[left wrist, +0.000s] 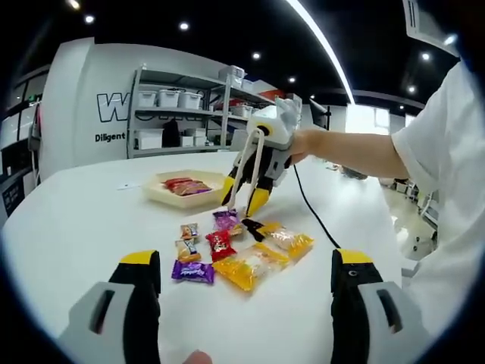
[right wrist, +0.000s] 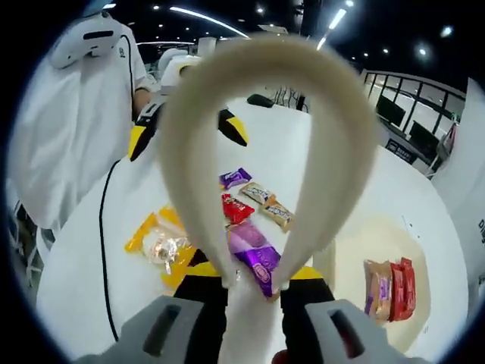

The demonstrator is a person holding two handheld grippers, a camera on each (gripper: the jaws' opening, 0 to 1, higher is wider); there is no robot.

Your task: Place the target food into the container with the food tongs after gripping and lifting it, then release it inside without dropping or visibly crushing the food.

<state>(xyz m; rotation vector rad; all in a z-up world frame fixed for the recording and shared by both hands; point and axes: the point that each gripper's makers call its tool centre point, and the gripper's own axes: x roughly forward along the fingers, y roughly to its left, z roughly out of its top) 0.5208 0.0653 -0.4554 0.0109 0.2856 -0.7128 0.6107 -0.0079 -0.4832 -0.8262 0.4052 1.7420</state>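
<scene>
Snacks lie scattered on the white desk (left wrist: pixel 76 227) — a purple packet (left wrist: pixel 192 271), a red one (left wrist: pixel 220 244), two small tan ones (left wrist: pixel 187 241), another purple packet (left wrist: pixel 226 220) and two yellow bags (left wrist: pixel 261 256). In the left gripper view, the left tool (left wrist: pixel 246 277) hangs low over the near edge with its jaws wide apart and nothing between them. Beyond the pile, the right tool (left wrist: pixel 246 199), held in a person's hand (left wrist: pixel 301 144), is clamped on cream food tongs (left wrist: pixel 250 163) whose tips point down at the far purple packet. In the right gripper view, the tongs (right wrist: pixel 269 144) arch up as a loop, their tips on either side of that purple packet (right wrist: pixel 255 256) — whether they touch it I cannot tell. Behind the snacks sits a cream tray (left wrist: pixel 159 193) holding red and tan packets (left wrist: pixel 186 186).
</scene>
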